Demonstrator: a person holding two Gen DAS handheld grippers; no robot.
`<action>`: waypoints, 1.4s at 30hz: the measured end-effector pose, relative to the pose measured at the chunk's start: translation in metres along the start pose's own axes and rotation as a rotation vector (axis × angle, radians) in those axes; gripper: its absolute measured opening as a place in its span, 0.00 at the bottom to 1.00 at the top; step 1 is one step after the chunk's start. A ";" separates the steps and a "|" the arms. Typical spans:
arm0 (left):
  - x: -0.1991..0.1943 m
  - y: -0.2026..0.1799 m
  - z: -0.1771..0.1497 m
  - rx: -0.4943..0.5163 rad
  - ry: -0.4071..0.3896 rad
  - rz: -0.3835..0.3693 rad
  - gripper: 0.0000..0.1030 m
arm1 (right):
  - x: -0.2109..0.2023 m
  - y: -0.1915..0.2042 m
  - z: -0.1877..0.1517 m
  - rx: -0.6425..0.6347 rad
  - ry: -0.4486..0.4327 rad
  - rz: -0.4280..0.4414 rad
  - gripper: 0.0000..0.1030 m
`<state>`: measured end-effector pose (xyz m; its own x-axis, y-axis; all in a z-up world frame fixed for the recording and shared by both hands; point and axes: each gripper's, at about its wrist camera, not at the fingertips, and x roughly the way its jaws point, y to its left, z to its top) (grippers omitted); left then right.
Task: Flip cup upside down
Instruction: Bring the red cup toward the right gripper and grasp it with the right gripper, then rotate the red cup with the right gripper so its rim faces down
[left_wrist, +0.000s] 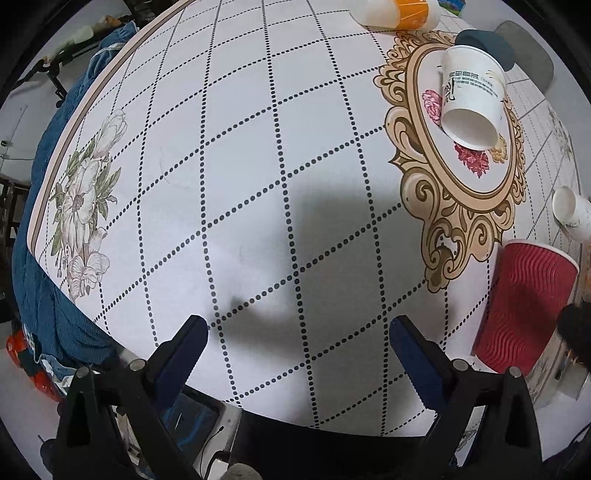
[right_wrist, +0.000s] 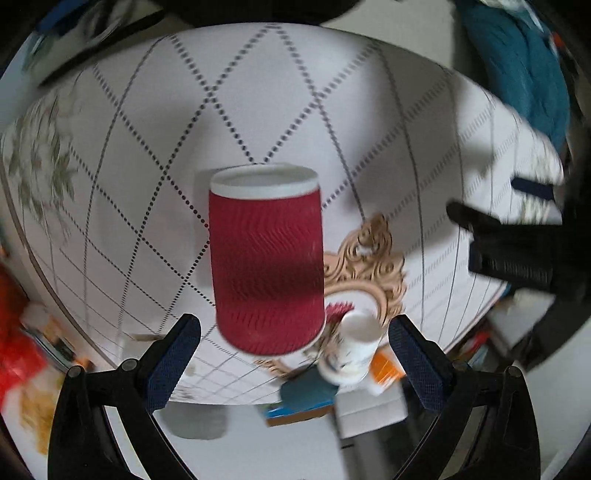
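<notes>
Near the right-hand edge of the table (left_wrist: 258, 147), the red ripple-walled cup (left_wrist: 524, 306) is showing in the left wrist view, well off to the right of the left gripper (left_wrist: 299, 321). That gripper's fingers are standing wide apart with nothing between them, pointing out over bare chequered cloth. The right gripper (right_wrist: 295, 321) is the nearer one by far. In its own view the red cup is filling the middle, straight ahead, with its long axis running along the line of the fingers and not across them. Those fingers are also spread wide, the cup is sitting in the gap between them, and neither pad is touching its wall. A white band is marking the cup's far end, away from the fingers, but the picture is blurred and I cannot tell whether that band is the mouth or the base. I also cannot tell whether the cup is resting on the table or not. A white paper cup (left_wrist: 471, 103) is lying on its side on the ornate oval print, well apart from the red one. In my judgement the flip is falling to the right hand, and whether the cup now needs turning is hanging on which end is down.
</notes>
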<state>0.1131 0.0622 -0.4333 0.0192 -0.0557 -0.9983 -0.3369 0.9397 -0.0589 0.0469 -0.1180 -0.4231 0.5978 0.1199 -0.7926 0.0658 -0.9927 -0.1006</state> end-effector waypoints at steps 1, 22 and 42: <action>0.001 0.001 0.000 -0.003 0.000 0.000 0.98 | 0.000 0.001 0.001 -0.015 -0.006 -0.003 1.00; 0.014 0.014 0.003 -0.002 0.004 0.022 0.98 | 0.023 0.022 0.033 -0.162 -0.055 0.000 0.76; -0.004 0.015 0.015 0.022 -0.031 0.058 0.98 | 0.017 -0.023 0.041 0.096 -0.029 0.074 0.74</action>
<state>0.1222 0.0814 -0.4303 0.0292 0.0093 -0.9995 -0.3174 0.9483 -0.0005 0.0233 -0.0931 -0.4591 0.5747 0.0479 -0.8170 -0.0553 -0.9937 -0.0972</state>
